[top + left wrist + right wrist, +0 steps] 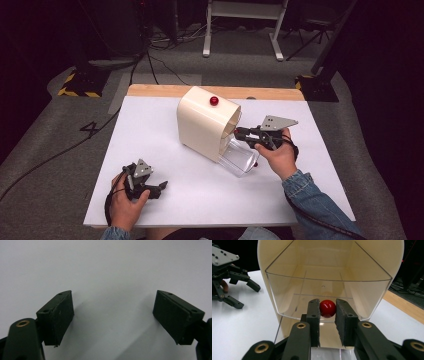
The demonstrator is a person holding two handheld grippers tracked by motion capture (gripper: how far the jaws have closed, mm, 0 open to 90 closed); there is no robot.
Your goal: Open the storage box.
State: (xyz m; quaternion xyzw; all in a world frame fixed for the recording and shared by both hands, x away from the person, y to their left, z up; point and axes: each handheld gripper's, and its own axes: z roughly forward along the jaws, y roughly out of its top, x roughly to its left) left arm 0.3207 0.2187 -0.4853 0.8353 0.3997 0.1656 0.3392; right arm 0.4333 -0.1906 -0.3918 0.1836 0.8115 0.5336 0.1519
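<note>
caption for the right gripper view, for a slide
Right gripper shut on the red knob of a clear drawer in a cream housing.

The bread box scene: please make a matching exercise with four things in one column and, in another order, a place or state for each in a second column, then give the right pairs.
Things:
1. left gripper
2. right gripper
3. clear lid
4. red knob on top

Places or states:
A. slid open at the front of the cream bread box
B. jaws wide apart over the bare white table
C. on the box's roof, untouched
D. jaws shut on the lid's red knob

Pairs: 1-B, 2-D, 3-A, 4-C
</note>
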